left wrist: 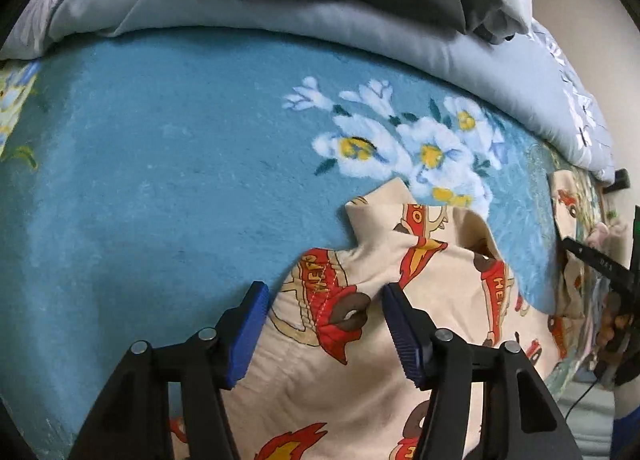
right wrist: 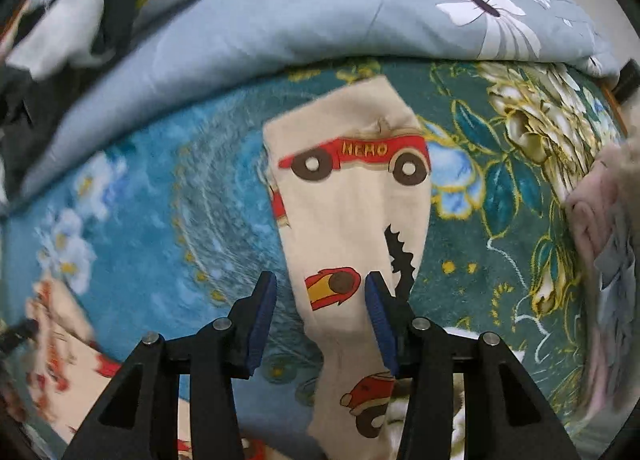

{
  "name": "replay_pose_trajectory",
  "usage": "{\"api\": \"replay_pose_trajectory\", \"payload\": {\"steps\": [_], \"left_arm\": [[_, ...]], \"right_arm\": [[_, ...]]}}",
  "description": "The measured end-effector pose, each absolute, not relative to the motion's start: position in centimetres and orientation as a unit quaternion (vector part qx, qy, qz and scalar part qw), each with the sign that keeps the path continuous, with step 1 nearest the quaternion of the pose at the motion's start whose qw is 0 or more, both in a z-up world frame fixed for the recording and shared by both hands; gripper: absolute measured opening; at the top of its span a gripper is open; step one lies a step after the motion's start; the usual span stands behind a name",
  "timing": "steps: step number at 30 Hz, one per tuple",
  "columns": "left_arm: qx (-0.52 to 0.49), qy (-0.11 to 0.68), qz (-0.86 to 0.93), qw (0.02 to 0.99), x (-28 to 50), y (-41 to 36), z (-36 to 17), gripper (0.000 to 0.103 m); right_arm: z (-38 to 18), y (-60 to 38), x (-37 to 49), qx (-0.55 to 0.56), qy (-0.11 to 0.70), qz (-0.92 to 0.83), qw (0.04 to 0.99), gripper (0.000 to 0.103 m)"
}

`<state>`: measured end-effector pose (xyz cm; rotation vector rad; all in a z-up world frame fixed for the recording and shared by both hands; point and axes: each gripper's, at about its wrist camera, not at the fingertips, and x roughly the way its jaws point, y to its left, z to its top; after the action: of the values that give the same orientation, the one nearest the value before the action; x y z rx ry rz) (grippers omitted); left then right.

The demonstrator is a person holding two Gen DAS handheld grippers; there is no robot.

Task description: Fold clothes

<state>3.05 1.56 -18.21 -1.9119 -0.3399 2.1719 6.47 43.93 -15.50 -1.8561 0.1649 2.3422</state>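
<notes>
The car-print garment [right wrist: 352, 195] lies flat on the bed [left wrist: 160, 163]. Its sleeve runs lengthwise straight ahead between the wide-open, empty right claw [right wrist: 320, 292]. The left claw [left wrist: 322, 300], open and empty, straddles the collar end.

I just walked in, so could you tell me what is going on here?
A person with a gripper in each hand is folding a cream car-print garment on a blue floral blanket. The left gripper is open over its collar end. The right gripper is open over a long part printed HERO. Neither grips the cloth. A grey quilt lies bunched behind.
</notes>
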Motion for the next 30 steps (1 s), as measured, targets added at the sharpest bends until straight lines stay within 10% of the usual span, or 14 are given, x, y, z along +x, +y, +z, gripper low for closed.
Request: {"api": "replay_pose_trajectory", "payload": {"steps": [5,30], "left_arm": [[-0.644,-0.15,0.745,0.09,3.7,1.5,-17.9,0.02],[-0.438,-0.251,0.86,0.078,19.2,-10.7,-2.1,0.013]], "right_arm": [[-16.0,45.6,7.4,-0.635,0.089,0.755,0.134,0.005],[-0.6,47.4,17.8,-0.468,0.309,0.816,0.138,0.004]]}}
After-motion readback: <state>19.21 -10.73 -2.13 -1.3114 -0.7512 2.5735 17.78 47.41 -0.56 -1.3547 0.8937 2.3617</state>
